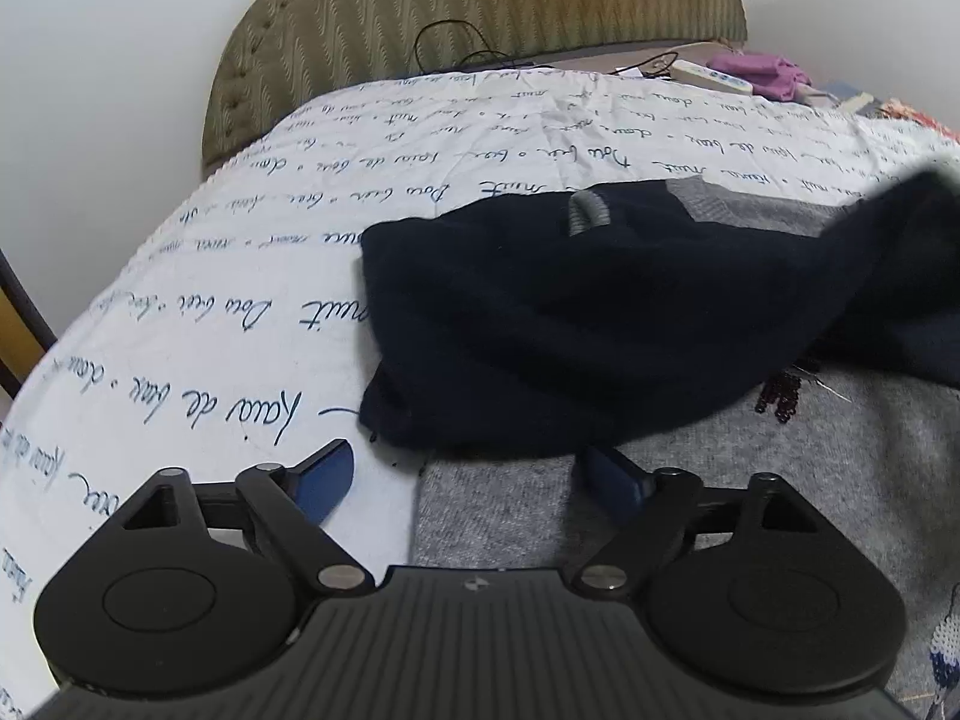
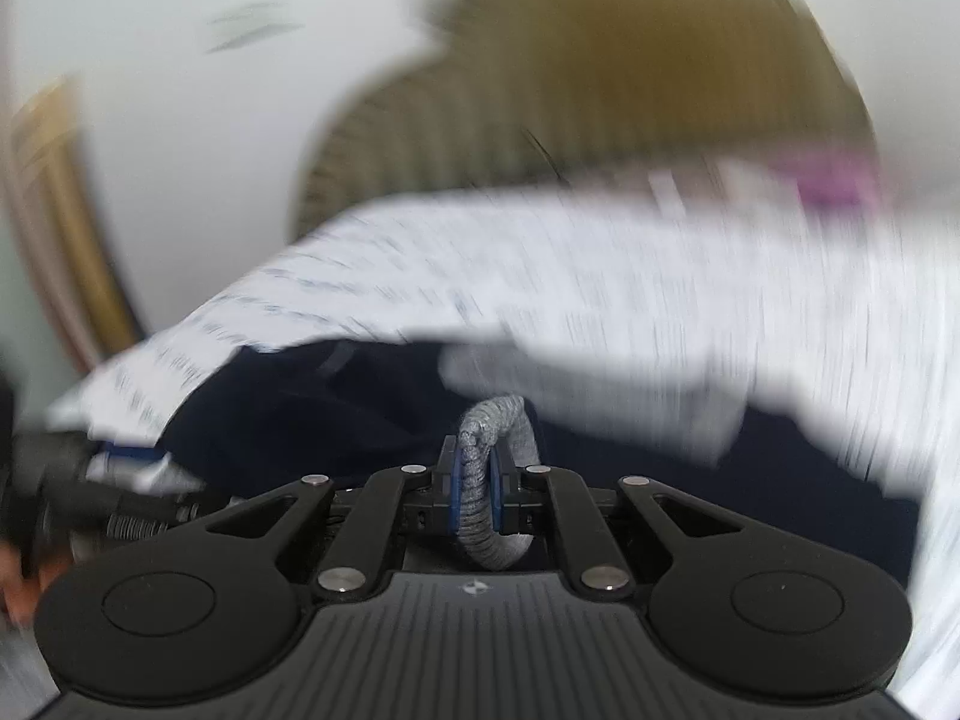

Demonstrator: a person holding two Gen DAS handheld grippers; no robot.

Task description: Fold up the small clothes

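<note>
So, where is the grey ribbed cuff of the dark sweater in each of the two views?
Left wrist view: one grey ribbed cuff lies upper centre, on top of the dark sweater, far ahead of the open left tongs.
Right wrist view: a grey ribbed cuff sits lower centre, pinched in the shut right tongs; whether it is the same cuff cannot be told.
Shared landmark: the olive headboard.

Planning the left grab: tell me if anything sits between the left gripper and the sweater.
Nothing visible does. The open left gripper already straddles the edge of the grey-and-navy sweater on the bedspread.
</note>
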